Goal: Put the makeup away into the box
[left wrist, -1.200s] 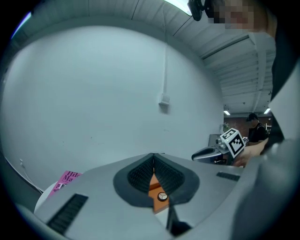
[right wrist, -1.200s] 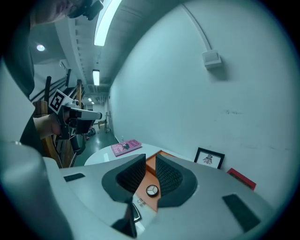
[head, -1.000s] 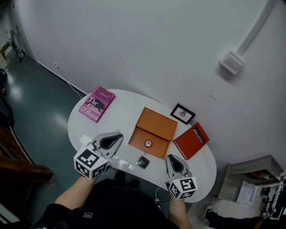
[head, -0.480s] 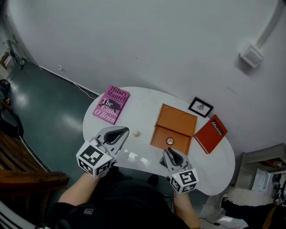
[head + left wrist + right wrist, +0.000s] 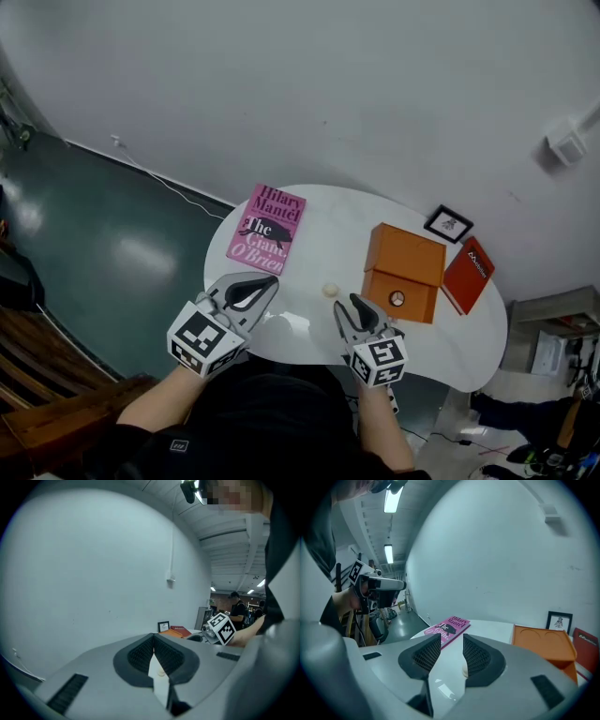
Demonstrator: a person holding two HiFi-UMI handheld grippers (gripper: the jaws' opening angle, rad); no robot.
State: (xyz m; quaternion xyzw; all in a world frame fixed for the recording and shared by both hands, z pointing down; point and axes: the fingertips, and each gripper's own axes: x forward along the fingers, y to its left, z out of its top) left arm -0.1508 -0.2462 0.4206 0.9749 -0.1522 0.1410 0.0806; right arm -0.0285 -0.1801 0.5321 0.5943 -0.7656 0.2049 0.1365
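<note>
Makeup piece [image 5: 330, 290] lies on the table [image 5: 314, 230] before your right gripper [image 5: 351, 306], jaws opening, empty; left gripper [image 5: 262, 285] closed, empty.

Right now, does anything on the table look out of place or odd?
Only one thing: a small cream round item lies loose on the white table, between the pink book and the orange box, not in the box. Nothing looks spilled or damaged.

bright, even indoor light from ceiling tubes [image 5: 393, 498]. soft glare patches on the white surface [image 5: 323, 234] and the floor [image 5: 141, 258]. both gripper views have heavy fisheye, dark vignetted corners and a soft near foreground. head view sharp.
</note>
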